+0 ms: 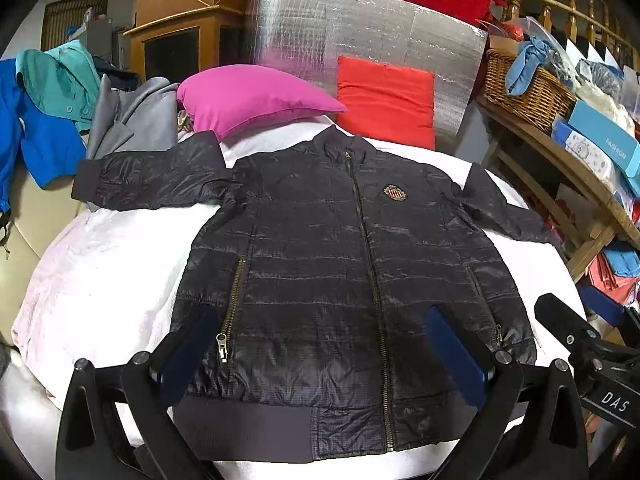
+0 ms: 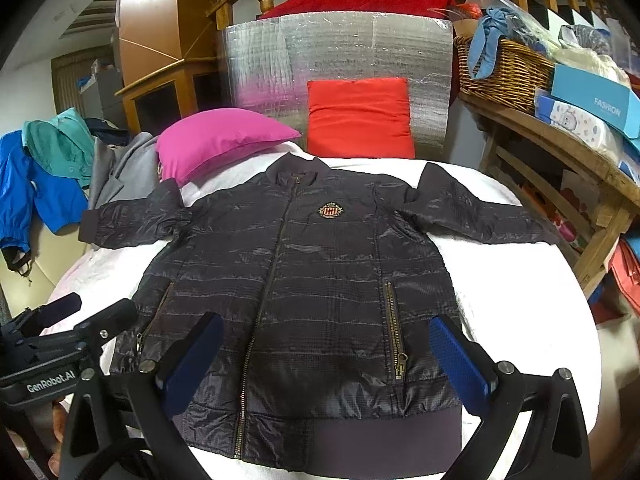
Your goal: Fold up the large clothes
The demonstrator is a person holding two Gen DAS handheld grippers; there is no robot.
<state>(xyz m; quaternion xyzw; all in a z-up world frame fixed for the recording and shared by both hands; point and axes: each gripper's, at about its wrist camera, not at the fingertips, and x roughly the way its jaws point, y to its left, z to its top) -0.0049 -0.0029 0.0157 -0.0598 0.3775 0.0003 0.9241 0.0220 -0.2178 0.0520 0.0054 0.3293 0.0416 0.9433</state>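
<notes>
White sheet (image 1: pixel 120 264) covers the bed; pink pillow (image 1: pixel 248 96) at 11 o'clock, red cushion (image 1: pixel 386 100) at 12 against the silver foil panel (image 1: pixel 360 36), wicker basket (image 1: pixel 528 84) at 2. Dark jacket (image 1: pixel 320 248) lies flat, zipped, sleeves spread, centre of sheet. My left gripper (image 1: pixel 320 354) hovers over the hem at 6, jaws wide apart, empty; right gripper (image 2: pixel 326 354) likewise spread, holding nothing.

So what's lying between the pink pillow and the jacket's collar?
Only bare white sheet lies between the pink pillow and the jacket collar, clearest in the right wrist view.
</notes>
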